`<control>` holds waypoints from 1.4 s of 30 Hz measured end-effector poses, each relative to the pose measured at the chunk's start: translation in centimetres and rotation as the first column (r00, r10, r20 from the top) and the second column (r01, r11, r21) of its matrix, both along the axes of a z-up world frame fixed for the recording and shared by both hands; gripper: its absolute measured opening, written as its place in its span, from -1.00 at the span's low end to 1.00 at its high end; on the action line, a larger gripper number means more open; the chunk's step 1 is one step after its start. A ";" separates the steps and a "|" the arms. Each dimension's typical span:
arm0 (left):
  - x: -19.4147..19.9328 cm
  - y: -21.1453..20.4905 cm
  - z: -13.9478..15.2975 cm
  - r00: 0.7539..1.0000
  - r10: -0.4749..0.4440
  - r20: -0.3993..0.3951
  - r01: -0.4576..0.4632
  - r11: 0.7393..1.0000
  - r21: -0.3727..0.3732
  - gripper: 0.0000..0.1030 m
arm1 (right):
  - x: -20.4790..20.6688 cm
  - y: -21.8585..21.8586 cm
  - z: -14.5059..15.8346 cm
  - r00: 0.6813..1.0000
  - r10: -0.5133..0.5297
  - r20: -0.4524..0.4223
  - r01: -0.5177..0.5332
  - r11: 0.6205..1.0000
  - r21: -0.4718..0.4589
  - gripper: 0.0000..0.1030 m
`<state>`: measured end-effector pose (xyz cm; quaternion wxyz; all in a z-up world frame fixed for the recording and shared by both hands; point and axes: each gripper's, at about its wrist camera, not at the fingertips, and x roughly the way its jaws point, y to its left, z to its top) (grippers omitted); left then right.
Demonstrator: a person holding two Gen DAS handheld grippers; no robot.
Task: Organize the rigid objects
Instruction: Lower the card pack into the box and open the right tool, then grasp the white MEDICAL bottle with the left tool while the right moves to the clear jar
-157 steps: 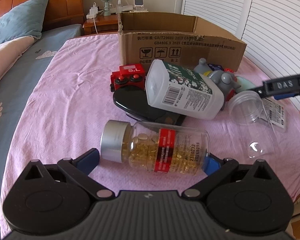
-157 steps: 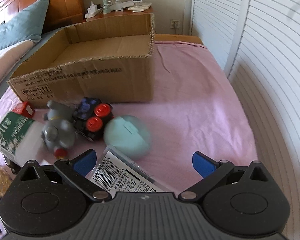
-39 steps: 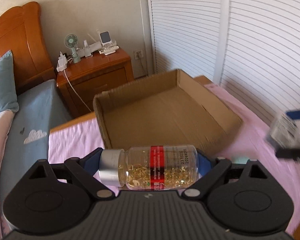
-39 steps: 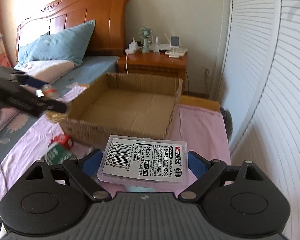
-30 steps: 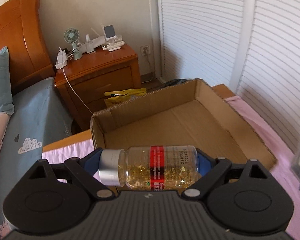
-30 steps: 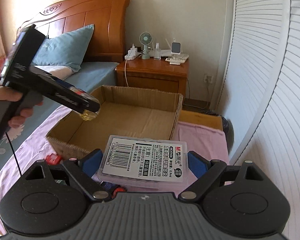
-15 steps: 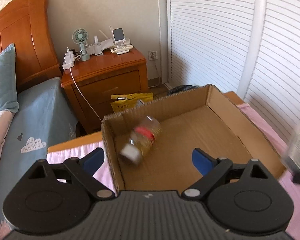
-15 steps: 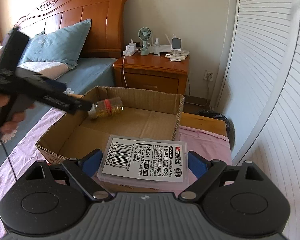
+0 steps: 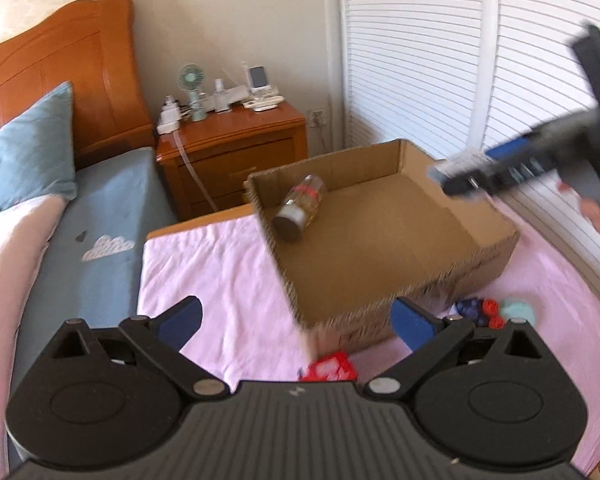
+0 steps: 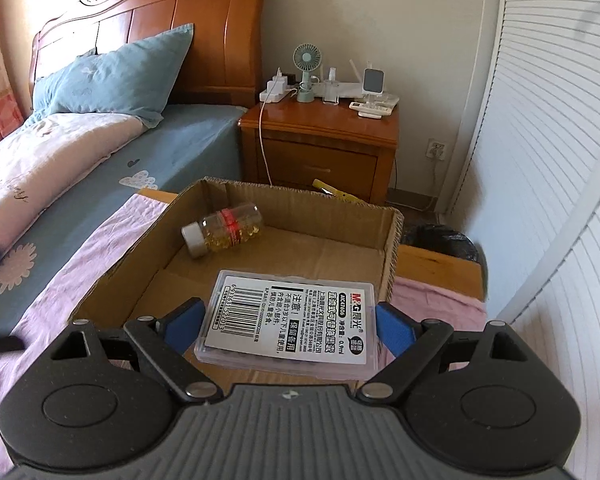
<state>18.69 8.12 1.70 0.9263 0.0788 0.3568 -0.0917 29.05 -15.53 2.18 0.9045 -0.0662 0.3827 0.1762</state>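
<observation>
Left wrist view: left gripper (image 9: pixel 296 318) hangs above the pink sheet (image 9: pixel 220 272) near the box's near-left corner, its blue fingers (image 9: pixel 180 316) spread wide with nothing between them. The box (image 9: pixel 480 258) sits open-topped on the bed so things can be dropped in from above. A bottle (image 9: pixel 300 208) of yellow capsules lies on its side in the far-left corner of the box floor, cap toward the camera; lying flat, it probably will not tip further, though it could roll. At the right, the right gripper (image 9: pixel 466 174), blurred, reaches over the box's right wall with a pale flat thing in its tips. Outside the box at its near side lie a red toy (image 9: pixel 330 368), a dark toy with red wheels (image 9: pixel 480 310) and a mint object (image 9: pixel 518 310), not yet boxed.

Right wrist view: right gripper (image 10: pixel 286 326) has its fingers pressed against the two short ends of a clear case (image 10: pixel 290 326), label up. It is held flat and level, likely so that it lands label-up. The case hovers above the near edge of the box (image 10: pixel 394 240), partly over its floor, so the release looks close. The bottle (image 10: pixel 224 230) rests well apart from it at the far-left wall, leaving bare cardboard beneath and ahead. Beyond stands a nightstand (image 10: pixel 320 148).
</observation>
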 end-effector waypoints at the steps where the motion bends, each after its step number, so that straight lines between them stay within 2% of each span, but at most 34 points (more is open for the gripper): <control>1: -0.4 0.3 -0.3 1.000 0.012 -0.004 -0.012 1.000 -0.002 0.95 | 0.8 0.3 -0.3 1.000 -0.003 -0.006 0.003 1.000 -0.006 0.82; 8: -1.7 1.7 -2.0 0.998 0.054 -0.029 -0.056 0.998 -0.040 0.95 | 6.0 1.8 -2.1 0.998 -0.040 -0.040 0.038 0.998 -0.040 0.82; 12: -2.9 1.6 -2.3 0.999 0.049 -0.015 -0.049 0.999 -0.018 0.95 | 6.3 2.0 -2.2 0.998 -0.055 -0.040 0.052 0.997 -0.056 1.00; 20: -4.2 1.0 -2.1 0.999 0.040 -0.018 -0.041 0.999 -0.017 0.95 | 1.8 1.3 0.0 1.000 -0.024 0.006 0.024 0.999 -0.047 1.00; 28: -6.4 0.6 -2.0 0.998 0.060 -0.017 -0.061 0.998 -0.028 0.95 | -3.9 0.3 0.9 0.999 0.044 0.007 -0.044 0.999 -0.011 1.00; 31: -7.2 0.6 -2.2 0.997 0.074 -0.013 -0.075 0.997 -0.034 0.95 | -6.2 0.0 0.4 0.997 0.073 -0.017 -0.072 0.997 0.019 1.00; 42: -9.8 0.1 -4.2 0.979 0.203 0.024 -0.204 0.977 0.054 0.95 | -13.9 1.1 -4.0 0.965 0.224 -0.134 -0.210 0.972 0.109 1.00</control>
